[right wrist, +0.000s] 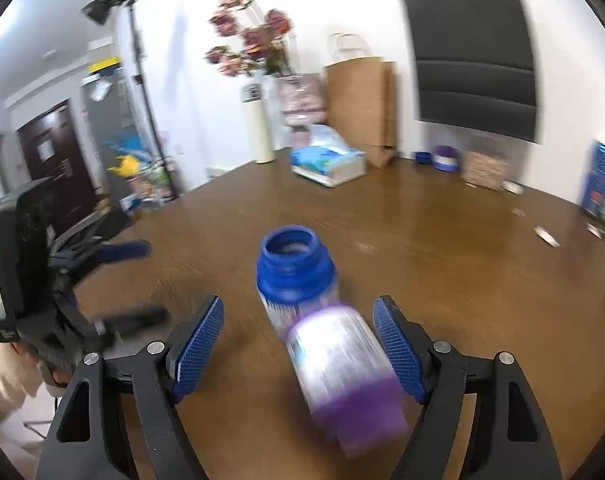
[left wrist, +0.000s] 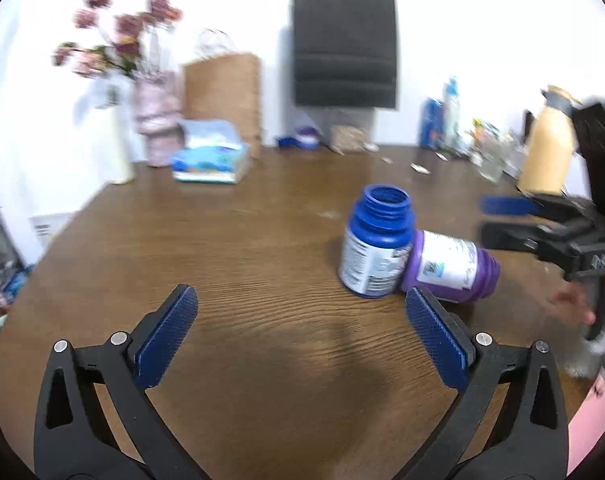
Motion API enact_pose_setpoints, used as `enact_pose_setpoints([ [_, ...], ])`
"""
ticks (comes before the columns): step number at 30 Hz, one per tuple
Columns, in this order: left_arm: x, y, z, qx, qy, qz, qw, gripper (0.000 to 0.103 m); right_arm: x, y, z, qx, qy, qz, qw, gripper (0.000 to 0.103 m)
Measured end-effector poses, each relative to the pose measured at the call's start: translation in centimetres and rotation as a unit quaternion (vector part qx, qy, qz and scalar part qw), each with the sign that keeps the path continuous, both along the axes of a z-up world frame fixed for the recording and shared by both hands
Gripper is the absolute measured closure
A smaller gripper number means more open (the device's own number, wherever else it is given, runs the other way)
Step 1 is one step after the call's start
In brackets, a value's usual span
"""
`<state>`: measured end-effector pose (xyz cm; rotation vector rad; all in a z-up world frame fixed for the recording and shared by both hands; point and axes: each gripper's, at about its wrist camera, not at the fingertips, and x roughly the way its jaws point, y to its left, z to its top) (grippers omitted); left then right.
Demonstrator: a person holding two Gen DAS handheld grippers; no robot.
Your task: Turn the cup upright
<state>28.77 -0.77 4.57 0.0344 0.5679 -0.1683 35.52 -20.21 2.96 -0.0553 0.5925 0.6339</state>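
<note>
A blue bottle stands upright on the brown table with its mouth open. A purple bottle lies on its side, its base against the blue one and its ribbed neck pointing at the right gripper. My right gripper is open, and the blurred purple bottle lies between its fingers, nearer the right one. My left gripper is open and holds nothing, low over the table to the left of both bottles.
Along the back wall stand a tissue box, a brown paper bag, a flower vase and small blue and purple items. A cream jug, jars and bottles crowd the back right. The table's edge curves down the left.
</note>
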Motion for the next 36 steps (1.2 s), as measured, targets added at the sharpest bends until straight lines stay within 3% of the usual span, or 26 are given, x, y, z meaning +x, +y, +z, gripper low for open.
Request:
enact_pose_setpoints([
  [5,-3.1,2.5,1.3,-0.020,-0.025,0.056,0.9979,0.000,-5.7,-2.5,0.4,-0.055,-0.016,-0.133,0.989,0.021],
  [8,-3.9,2.6,1.4,-0.024,-0.027,0.063,0.9973,0.000,-8.4,-2.3,0.4,-0.050,-0.025,-0.129,0.990,0.021],
  [18,-6.2,2.4,1.7,-0.030,-0.041,0.065,0.9966,0.000,-11.4,-0.4,0.6,-0.038,-0.035,-0.140,0.989,0.021],
  [30,-6.8,2.6,1.2,-0.029,-0.040,0.073,0.9961,0.000,-11.9,-0.2,0.4,-0.021,-0.033,-0.140,0.989,0.021],
  [36,-11.8,3.2,3.0,-0.042,-0.083,0.079,0.9925,0.000,-15.1,-0.3,1.4,-0.003,-0.050,-0.135,0.990,0.021],
])
